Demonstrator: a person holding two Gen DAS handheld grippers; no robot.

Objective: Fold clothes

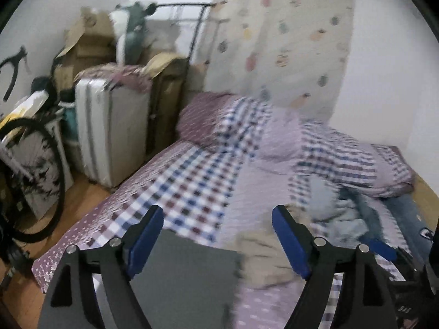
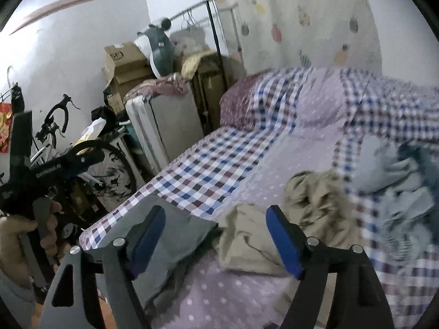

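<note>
Two views, both blurred. Far left: bicycle [image 2: 90, 161] cut off by the frame edge, half hidden behind a hand [image 2: 24, 244] gripping the left gripper [image 1: 218, 242]. Next, grey cloth [image 2: 175, 235] lying flat on the bed [image 2: 219, 161], partly covered by black fingers. Middle: beige garment [image 2: 274, 235] crumpled, just beside the grey. Right: blue clothes [image 2: 400, 189], smeared, shapes unclear. Jaws of left gripper and right gripper [image 2: 216, 237] spread wide, holding nothing.
</note>
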